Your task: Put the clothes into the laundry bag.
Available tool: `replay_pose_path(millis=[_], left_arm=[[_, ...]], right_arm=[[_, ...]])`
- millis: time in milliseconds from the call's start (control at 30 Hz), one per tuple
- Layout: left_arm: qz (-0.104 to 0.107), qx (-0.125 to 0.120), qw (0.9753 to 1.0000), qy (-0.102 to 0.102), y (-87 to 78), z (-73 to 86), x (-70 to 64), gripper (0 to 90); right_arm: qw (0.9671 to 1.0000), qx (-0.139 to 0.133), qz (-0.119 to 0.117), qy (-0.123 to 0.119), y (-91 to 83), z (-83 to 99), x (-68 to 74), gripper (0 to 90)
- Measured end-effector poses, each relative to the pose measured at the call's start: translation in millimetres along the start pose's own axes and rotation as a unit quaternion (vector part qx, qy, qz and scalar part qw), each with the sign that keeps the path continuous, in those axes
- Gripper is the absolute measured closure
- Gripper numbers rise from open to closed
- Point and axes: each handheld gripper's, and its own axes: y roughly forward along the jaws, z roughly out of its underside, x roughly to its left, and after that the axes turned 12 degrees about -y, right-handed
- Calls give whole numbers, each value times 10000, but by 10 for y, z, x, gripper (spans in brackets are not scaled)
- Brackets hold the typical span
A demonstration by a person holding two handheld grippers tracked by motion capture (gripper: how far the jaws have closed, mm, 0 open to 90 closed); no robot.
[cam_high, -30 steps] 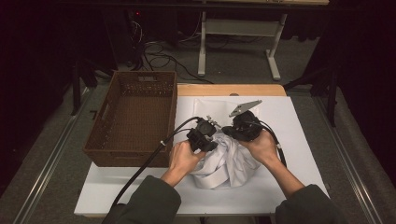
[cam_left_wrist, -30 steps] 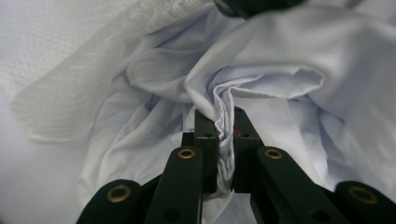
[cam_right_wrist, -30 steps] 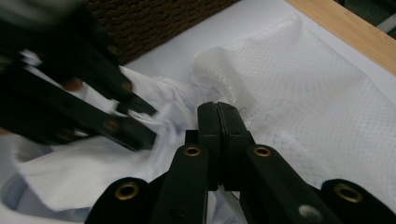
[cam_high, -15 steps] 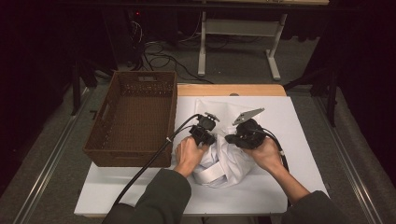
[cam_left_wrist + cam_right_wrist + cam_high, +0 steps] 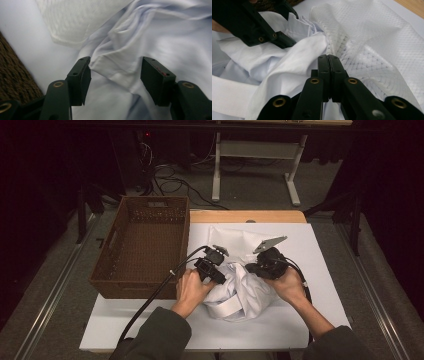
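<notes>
Shirt (image 5: 240,287), white and bunched in a heap at the worktop's (image 5: 320,320) 6 o'clock side, looks unfolded, and the basket (image 5: 142,245) at 9 o'clock is bare. Left tool (image 5: 113,75) gapes over a fold, right tool (image 5: 328,72) is clamped, probably on cloth. Its banded edge runs roughly 8 to 2 o'clock.

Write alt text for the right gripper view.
The right tool points with its jaws shut into a crumpled white shirt, beside a white mesh bag. The left tool reaches over the shirt from the upper left.
</notes>
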Motion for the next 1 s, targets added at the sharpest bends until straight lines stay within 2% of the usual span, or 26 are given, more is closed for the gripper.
replay_pose_path(millis=[133, 167, 200, 233, 267, 300, 333, 367, 400, 467, 533, 667, 767, 833, 933, 1000], left_arm=[[231, 178, 9990, -339, 191, -4, 80, 421], [312, 225, 9983, -435, 237, -6, 99, 439], [447, 306, 9972, -507, 282, -6, 121, 473], [612, 366, 9959, -558, 313, -7, 144, 524], [702, 231, 9959, -529, 305, -1, 150, 602], [727, -72, 9965, -406, 279, 21, 137, 737], [771, -264, 9961, -350, 247, 47, 121, 803], [822, -371, 9954, -327, 223, 64, 113, 827], [887, -552, 9941, -290, 164, 90, 104, 835], [1008, -763, 9916, -275, 52, 114, 102, 841], [1200, -1021, 9873, -186, -125, 130, 106, 843], [1552, -1351, 9785, -140, -467, 170, 139, 843], [1571, -1454, 9768, -60, -625, 218, 159, 843], [1537, -1440, 9776, 5, -673, 244, 163, 843], [1624, -1392, 9768, 130, -650, 259, 130, 843], [1707, -1244, 9772, 226, -575, 248, 74, 843]], right_arm=[[10000, 13, 20, 50, -36, 37, -34, 900], [9999, -8, 21, 105, -32, 40, -36, 900], [10000, -2, 16, 31, -29, 48, -53, 900], [10000, 6, 9, 86, -25, 43, -51, 900], [10000, -4, -6, 96, -18, 39, -48, 900], [9999, -19, -12, 111, -10, 32, -40, 900], [10000, -24, -15, 78, -4, 26, -36, 900], [9999, -69, -12, 75, 2, 17, -28, 900], [10000, -55, -16, 67, -2, 14, -25, 900], [9999, -93, -22, 79, -1, 10, -29, 900], [9999, -120, -35, 100, 5, 11, -47, 900], [9996, -201, -88, 161, 37, -19, -45, 900], [9996, -208, -146, 92, 80, -83, 1, 900], [9996, -191, -188, 22, 115, -156, 46, 900], [9996, -208, -194, -35, 134, -244, 74, 900], [9996, -236, -178, -32, 130, -288, 69, 900]])
